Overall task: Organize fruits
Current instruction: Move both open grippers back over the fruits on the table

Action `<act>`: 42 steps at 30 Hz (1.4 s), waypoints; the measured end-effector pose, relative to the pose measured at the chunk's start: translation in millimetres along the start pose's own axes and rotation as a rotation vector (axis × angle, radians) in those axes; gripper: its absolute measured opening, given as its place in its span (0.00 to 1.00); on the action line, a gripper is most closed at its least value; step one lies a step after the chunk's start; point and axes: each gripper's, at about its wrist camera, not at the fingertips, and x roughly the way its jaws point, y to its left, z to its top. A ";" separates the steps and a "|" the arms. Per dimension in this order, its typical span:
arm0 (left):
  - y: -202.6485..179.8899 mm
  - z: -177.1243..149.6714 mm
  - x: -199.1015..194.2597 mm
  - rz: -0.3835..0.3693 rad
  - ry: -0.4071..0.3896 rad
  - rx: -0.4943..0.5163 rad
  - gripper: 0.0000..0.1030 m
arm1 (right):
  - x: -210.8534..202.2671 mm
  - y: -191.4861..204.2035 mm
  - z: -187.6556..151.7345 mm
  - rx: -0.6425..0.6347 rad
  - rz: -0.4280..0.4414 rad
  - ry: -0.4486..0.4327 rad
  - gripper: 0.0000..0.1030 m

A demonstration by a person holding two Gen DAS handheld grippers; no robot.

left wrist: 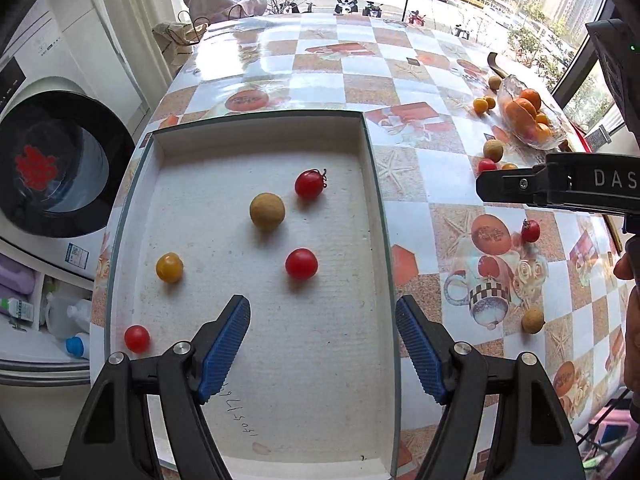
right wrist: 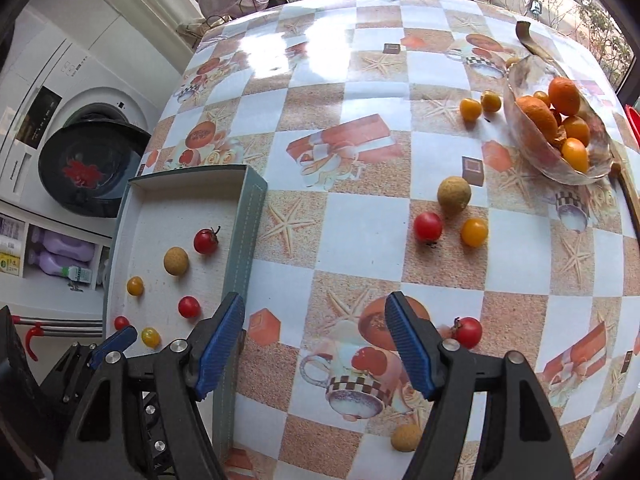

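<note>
A shallow white box [left wrist: 260,140] [right wrist: 244,208] lies on the table's left side. In it are red tomatoes [left wrist: 301,263], a tan longan [left wrist: 267,211] and a yellow tomato [left wrist: 169,267]. My left gripper [left wrist: 323,344] is open and empty above the box's near part. My right gripper [right wrist: 316,344] is open and empty above the tablecloth, just right of the box. A red tomato [right wrist: 467,332] lies beside its right finger, a longan [right wrist: 405,437] nearer. More loose fruit [right wrist: 428,226] lies farther off.
A glass bowl [right wrist: 520,128] of oranges stands at the table's far right, with yellow tomatoes [right wrist: 470,109] beside it. A washing machine [left wrist: 60,160] with an open door is left of the table. A window is behind the table's far edge.
</note>
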 end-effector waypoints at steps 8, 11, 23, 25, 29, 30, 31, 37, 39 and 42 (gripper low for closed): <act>-51.7 1.2 0.7 -0.055 0.018 0.078 0.74 | -7.5 -67.8 -1.9 0.100 -0.075 -0.017 0.74; -70.1 -0.3 3.7 -0.081 0.036 0.103 0.74 | -5.3 -82.1 -1.5 0.120 -0.086 -0.019 0.74; -142.3 -11.9 17.8 -0.167 0.081 0.190 0.74 | 11.8 -98.6 11.9 0.065 -0.099 -0.011 0.71; -149.0 -12.6 23.2 -0.161 0.086 0.193 0.74 | 16.0 -98.1 15.9 0.055 -0.096 -0.008 0.68; -155.4 -12.4 33.3 -0.145 0.096 0.183 0.74 | 25.5 -96.0 23.9 0.035 -0.096 -0.004 0.62; -156.7 -12.5 35.8 -0.139 0.099 0.183 0.74 | 26.1 -94.2 26.0 0.023 -0.100 -0.012 0.62; -157.8 -12.5 37.9 -0.133 0.100 0.183 0.74 | 27.2 -92.9 28.3 0.011 -0.101 -0.015 0.61; -166.7 -14.7 46.6 -0.110 0.109 0.184 0.74 | 33.4 -82.5 41.2 -0.037 -0.105 -0.032 0.51; -169.8 -13.0 51.2 -0.101 0.112 0.191 0.74 | 34.6 -79.8 42.1 -0.050 -0.109 -0.033 0.38; -173.1 -16.4 52.7 -0.094 0.116 0.196 0.74 | 35.2 -78.0 41.2 -0.063 -0.101 -0.034 0.26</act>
